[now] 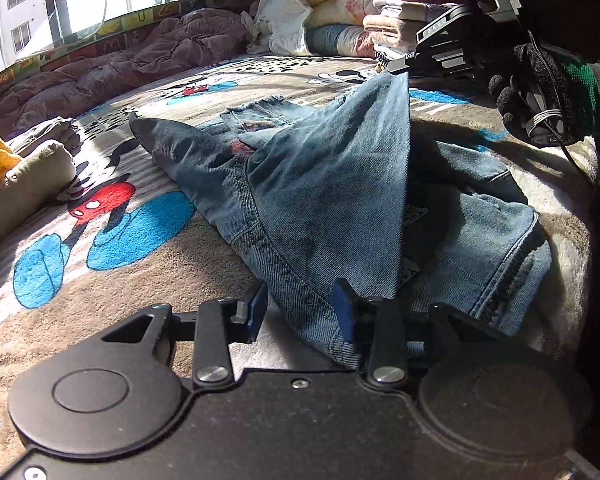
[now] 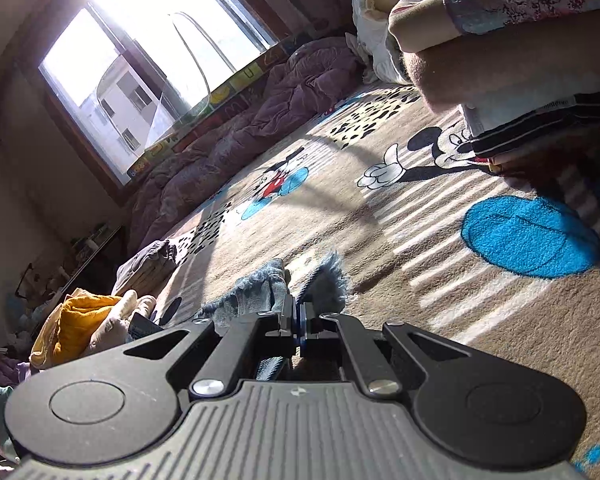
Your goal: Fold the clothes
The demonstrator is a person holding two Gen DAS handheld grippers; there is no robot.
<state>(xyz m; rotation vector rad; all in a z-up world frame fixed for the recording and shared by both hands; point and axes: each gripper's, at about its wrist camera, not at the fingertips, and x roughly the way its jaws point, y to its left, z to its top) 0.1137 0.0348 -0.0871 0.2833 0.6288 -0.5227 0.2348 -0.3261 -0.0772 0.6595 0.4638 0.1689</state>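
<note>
**Now mid-fold: jeans leg lifted**

We hold the jeans (image 1: 332, 184) on the blanket (image 1: 140, 272). Right gripper (image 2: 300, 322) is clamped on the frayed hem (image 2: 324, 280), raised. Left gripper (image 1: 300, 308) is apart, straddling the denim edge w/o pinching. Next, probably: carry hem over to waistband, lay flat.

A faded blue denim garment (image 1: 324, 184) with darker stitched seams lies on a tan fleece blanket (image 1: 148, 312) printed with red, black and bright blue cartoon mice and white stripes. The black tongs (image 1: 300, 312) carry blue pads. A crumpled mustard-yellow cloth (image 2: 80, 320) lies aside.
</note>
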